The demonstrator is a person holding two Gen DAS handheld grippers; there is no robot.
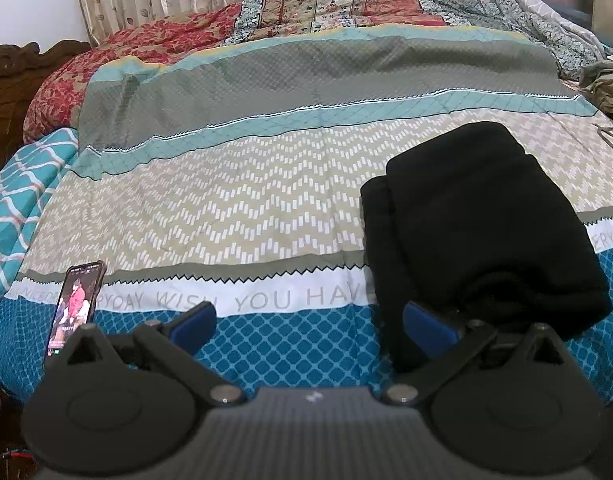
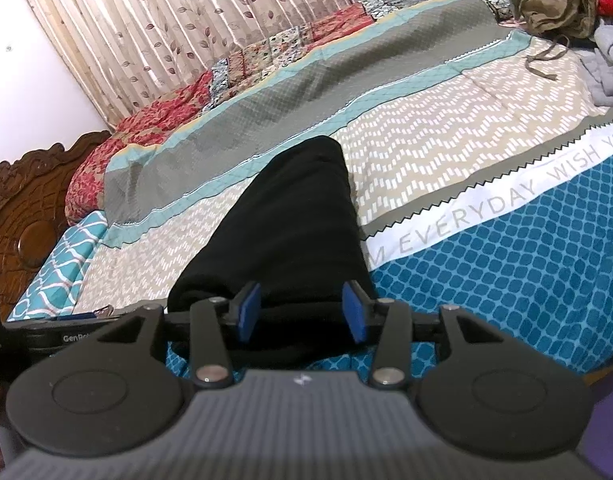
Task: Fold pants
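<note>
The black pants (image 1: 482,224) lie folded into a thick bundle on the patterned bedspread (image 1: 234,208). In the left wrist view they sit at the right, and my left gripper (image 1: 306,320) is open and empty at their near left edge, its right finger beside the fabric. In the right wrist view the pants (image 2: 290,216) stretch away from the centre. My right gripper (image 2: 302,312) is open with the near end of the bundle between its blue pads (image 2: 248,312), not closed on it.
A phone (image 1: 76,304) with a lit screen lies near the bed's left front edge. Loose olive and grey clothes (image 2: 562,0) are heaped at the far right. A carved wooden headboard (image 2: 22,216) and curtains (image 2: 178,28) bound the bed.
</note>
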